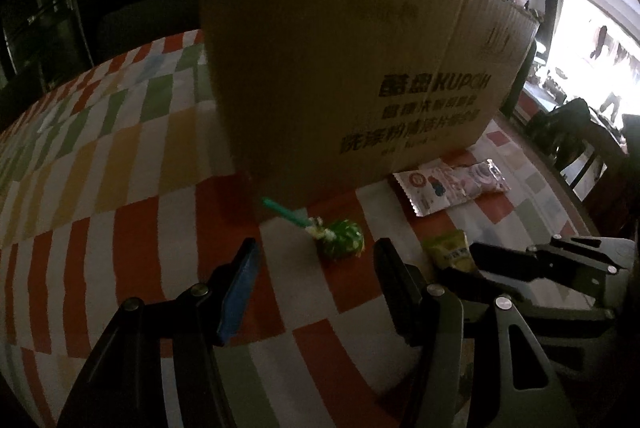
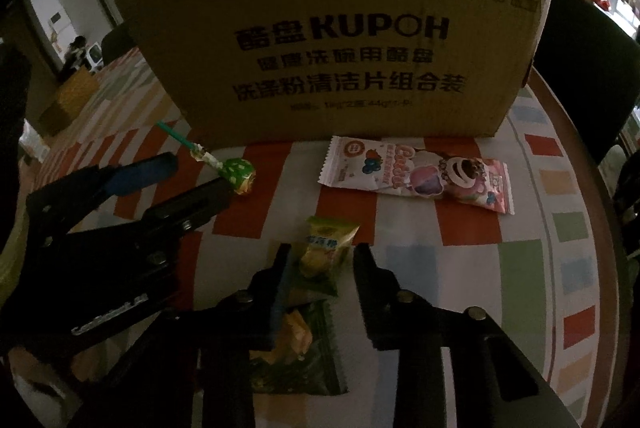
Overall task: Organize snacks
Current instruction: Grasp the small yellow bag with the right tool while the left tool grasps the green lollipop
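Note:
A green lollipop [image 1: 342, 239] with a teal stick lies on the checked tablecloth in front of a brown cardboard box [image 1: 340, 68]. My left gripper [image 1: 316, 256] is open, with the lollipop just ahead between its fingers. My right gripper [image 2: 322, 260] is open around a small yellow-green candy packet [image 2: 326, 252], not closed on it. The lollipop [image 2: 238, 174] and left gripper [image 2: 192, 180] also show in the right wrist view. A pink and white snack bag [image 2: 420, 174] lies before the box [image 2: 340, 28]. A green and yellow packet [image 2: 304, 348] lies under my right gripper.
The round table [image 2: 532, 268] has a checked cloth in orange, green, yellow and blue. Dark chairs [image 1: 592, 152] stand at its right side. The box stands upright across the table's middle, blocking the far side.

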Tool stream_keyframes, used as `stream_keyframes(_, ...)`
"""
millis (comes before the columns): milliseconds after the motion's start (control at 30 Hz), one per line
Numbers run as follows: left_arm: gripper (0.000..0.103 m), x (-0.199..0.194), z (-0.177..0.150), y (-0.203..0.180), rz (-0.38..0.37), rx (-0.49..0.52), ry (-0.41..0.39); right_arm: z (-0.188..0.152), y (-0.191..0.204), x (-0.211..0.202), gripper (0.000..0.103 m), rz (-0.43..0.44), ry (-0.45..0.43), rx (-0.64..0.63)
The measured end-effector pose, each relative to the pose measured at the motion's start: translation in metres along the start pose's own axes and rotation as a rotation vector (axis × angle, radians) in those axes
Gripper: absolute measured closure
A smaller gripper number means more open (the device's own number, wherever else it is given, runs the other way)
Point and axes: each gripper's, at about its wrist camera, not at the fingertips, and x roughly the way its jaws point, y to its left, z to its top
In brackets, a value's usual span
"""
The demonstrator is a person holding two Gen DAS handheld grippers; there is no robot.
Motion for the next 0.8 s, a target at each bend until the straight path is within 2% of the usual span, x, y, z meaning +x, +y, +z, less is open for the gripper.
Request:
stream_keyframes(100, 0.046, 0.005, 0.004, -0.003, 0.002, 0.002, 0.005, 0.0, -0.002, 0.001, 0.077, 0.006, -0.001, -0.003)
stream_keyframes(333, 0.057, 0.019, 0.01, -0.009, 0.007, 0.006, 0.035, 0.003, -0.012, 0.0, 0.078, 0.012, -0.012, 0.007)
stream_keyframes(467, 0.074, 0.023, 0.012, -0.011, 0.006, 0.016, 0.058, 0.004, -0.015, -0.001, 0.078, 0.014, -0.016, 0.017)
stream_keyframes(533, 0.078, 0.024, 0.012, -0.012, 0.0, 0.021, 0.07, 0.004, -0.015, -0.001, 0.079, 0.017, -0.019, 0.021)
stream_keyframes(800, 0.078, 0.01, 0.007, -0.016, 0.015, 0.002, 0.079, 0.004, -0.018, -0.009, 0.079, 0.032, -0.043, 0.024)
